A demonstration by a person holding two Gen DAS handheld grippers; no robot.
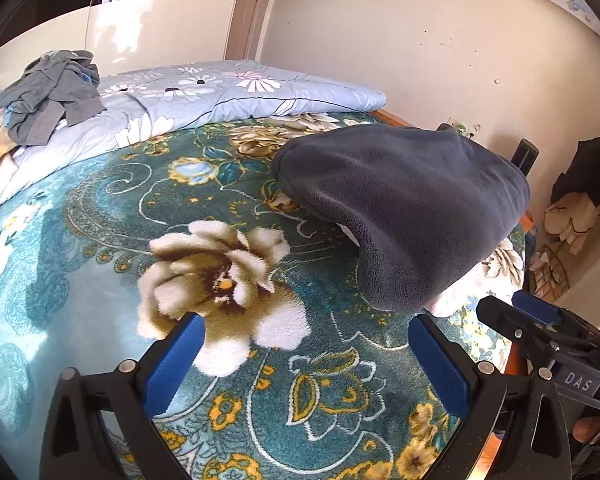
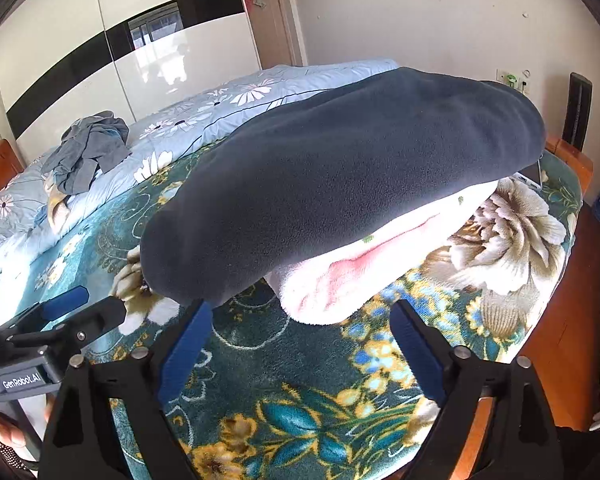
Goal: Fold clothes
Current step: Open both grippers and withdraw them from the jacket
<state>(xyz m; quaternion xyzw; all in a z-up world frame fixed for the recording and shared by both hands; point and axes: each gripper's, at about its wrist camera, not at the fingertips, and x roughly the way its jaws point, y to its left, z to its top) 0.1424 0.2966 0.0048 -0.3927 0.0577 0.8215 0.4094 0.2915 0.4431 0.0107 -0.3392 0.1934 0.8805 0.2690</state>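
Note:
A folded dark grey fleece garment (image 1: 404, 208) lies on the teal flowered blanket (image 1: 100, 240), on top of a folded white and pink fleece (image 2: 340, 280). In the right wrist view the grey fleece (image 2: 340, 176) fills the middle. A crumpled grey garment (image 1: 52, 96) lies on the light blue quilt at the far left; it also shows in the right wrist view (image 2: 88, 152). My left gripper (image 1: 306, 332) is open and empty, just short of the stack's near left edge. My right gripper (image 2: 302, 316) is open and empty, just in front of the stack.
A light blue flowered quilt (image 1: 236, 92) is bunched along the far side of the bed. The wooden bed frame (image 2: 556, 336) runs along the right edge. A phone (image 2: 534, 174) lies behind the stack. A wardrobe and wall stand beyond.

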